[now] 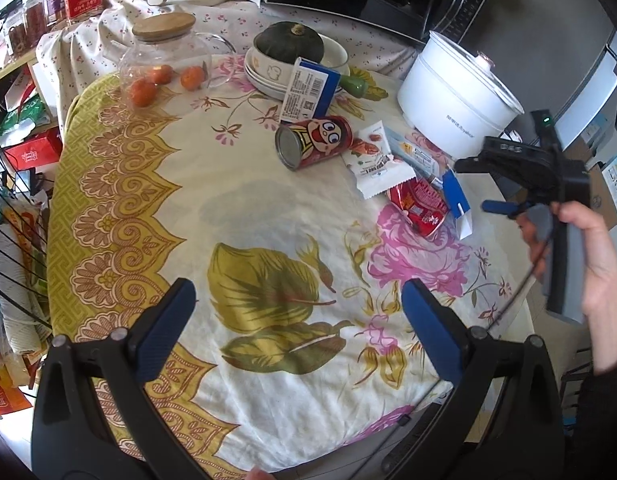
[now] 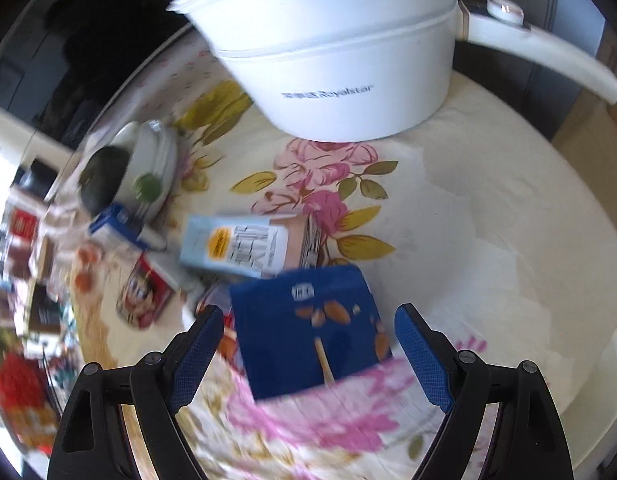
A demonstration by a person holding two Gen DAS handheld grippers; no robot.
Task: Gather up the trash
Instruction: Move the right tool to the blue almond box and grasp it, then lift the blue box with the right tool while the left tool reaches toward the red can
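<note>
Over the table's near edge the left gripper (image 1: 298, 320) hangs with jaws wide apart and nothing between them, while the right gripper (image 2: 308, 344), equally spread, straddles a blue carton (image 2: 308, 332) without pressing it. Nothing looks collected yet: toward the far-right edge, by the white cooker (image 1: 456, 92), the red can (image 1: 314, 142), white wrapper (image 1: 378, 172), red packet (image 1: 420, 204) and a pale box (image 2: 232, 246) all lie loose. No bin shows, and motion blur smears the right view's left side.
</note>
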